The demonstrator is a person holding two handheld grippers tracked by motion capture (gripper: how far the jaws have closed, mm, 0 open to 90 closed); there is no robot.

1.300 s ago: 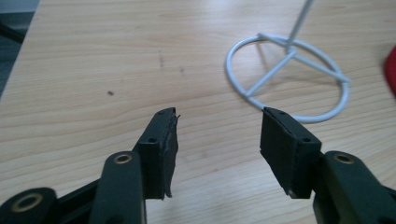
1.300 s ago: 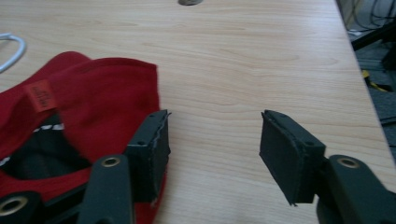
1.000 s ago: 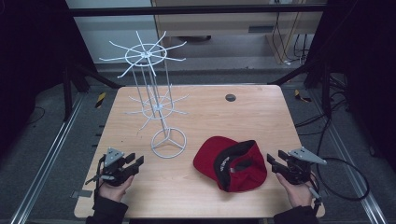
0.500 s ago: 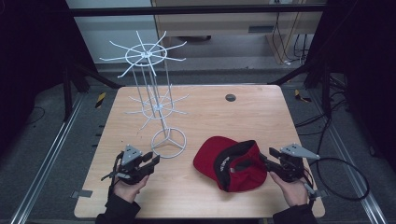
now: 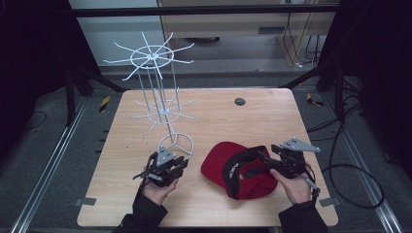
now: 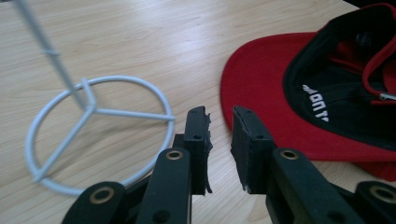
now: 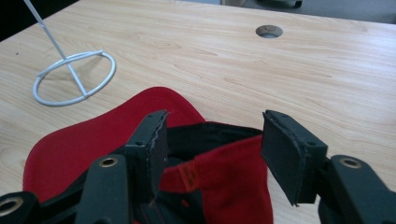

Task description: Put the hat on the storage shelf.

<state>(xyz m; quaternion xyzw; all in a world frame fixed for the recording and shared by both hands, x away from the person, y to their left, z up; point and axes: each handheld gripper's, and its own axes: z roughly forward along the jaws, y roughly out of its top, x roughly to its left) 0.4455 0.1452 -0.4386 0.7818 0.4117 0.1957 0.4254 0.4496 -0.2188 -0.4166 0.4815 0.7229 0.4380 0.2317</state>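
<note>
A red cap [image 5: 218, 162] with a black lining lies upside down on the wooden table [image 5: 262, 121], to the right of a white wire display rack [image 5: 152, 56]. My left gripper [image 5: 182, 163] sits by the rack's base ring [image 6: 95, 108], pointing at the cap's brim [image 6: 261, 93]. Its jaws have just been closing; a narrow gap remains with nothing in it. My right gripper [image 5: 263, 156] reaches in over the cap's rear rim [image 7: 224, 172]. Its jaws [image 7: 212, 140] have just been opening and stand wide over the red mesh, their pads off it.
The rack stands tall at the table's left middle, with spoked arms on two tiers. A round cable hole [image 5: 239, 101] is set into the far part of the table. Cables trail off the right gripper toward the floor at the right.
My left hand has moved right, from the table's left front to the rack's base ring. The right hand has shifted left and up onto the cap's rear. The cap lies where it was.
</note>
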